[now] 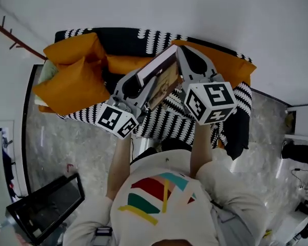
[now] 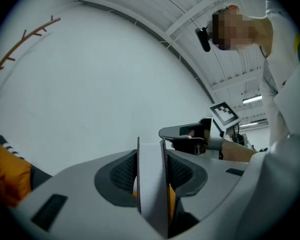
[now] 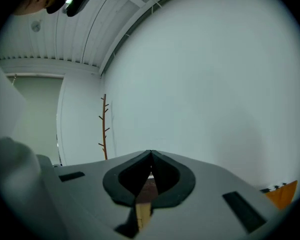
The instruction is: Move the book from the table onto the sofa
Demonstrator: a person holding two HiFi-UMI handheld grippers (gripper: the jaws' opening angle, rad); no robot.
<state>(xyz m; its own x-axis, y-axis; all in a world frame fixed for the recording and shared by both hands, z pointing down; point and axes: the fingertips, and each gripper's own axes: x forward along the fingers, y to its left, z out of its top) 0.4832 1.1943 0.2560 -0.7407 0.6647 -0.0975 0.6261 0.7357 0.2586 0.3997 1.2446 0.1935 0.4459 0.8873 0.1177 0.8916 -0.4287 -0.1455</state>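
Note:
The book [image 1: 161,79] hangs tilted in the air above the sofa [image 1: 164,123], held from both sides. My left gripper [image 1: 142,82] is shut on its lower left end; in the left gripper view the white page block [image 2: 152,184] fills the gap between the fingers [image 2: 121,174]. My right gripper [image 1: 180,54] is shut on the book's upper right end; in the right gripper view a thin brown edge of the book [image 3: 144,204] sits between the nearly touching pads [image 3: 162,176]. The right gripper [image 2: 187,133] also shows in the left gripper view, beyond the book.
The sofa wears a black-and-white patterned cover, with orange cushions at its left [image 1: 74,83] and right [image 1: 231,65]. A black cloth [image 1: 238,132] hangs over its right end. A black tray-like object [image 1: 46,206] lies on the marble floor at lower left. A brown branch-shaped rack [image 3: 104,129] stands by the wall.

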